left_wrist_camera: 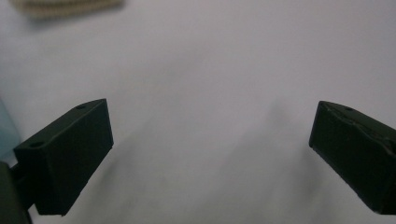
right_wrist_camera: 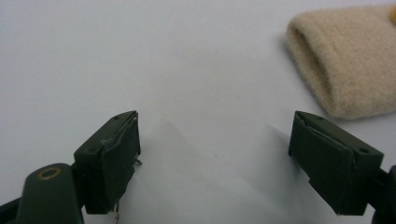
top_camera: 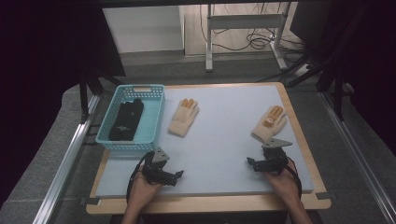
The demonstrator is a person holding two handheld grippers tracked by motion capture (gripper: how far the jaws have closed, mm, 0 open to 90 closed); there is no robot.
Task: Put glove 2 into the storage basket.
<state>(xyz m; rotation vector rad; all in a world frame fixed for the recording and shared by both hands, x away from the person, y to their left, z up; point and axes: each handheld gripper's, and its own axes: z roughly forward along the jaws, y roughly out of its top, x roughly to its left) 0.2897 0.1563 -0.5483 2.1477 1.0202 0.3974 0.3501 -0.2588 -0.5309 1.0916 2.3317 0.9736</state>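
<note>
1. Two beige knit gloves lie flat on your pale grey mat (top_camera: pixel 219 140), fingertips orange: the left glove (top_camera: pixel 183 117) beside the basket, the right glove (top_camera: pixel 270 123) near the mat's right edge.
2. The basket (top_camera: pixel 154 116) is light blue slotted plastic, rectangular, holding a black glove (top_camera: pixel 126 120).
3. Your right gripper (top_camera: pixel 252 163) has its jaws spread wide over bare mat; the right glove's fuzzy cuff (right_wrist_camera: pixel 343 70) lies just ahead, to its right.
4. Your left gripper (top_camera: pixel 179 176) is wide too, well short of the left glove.
</note>
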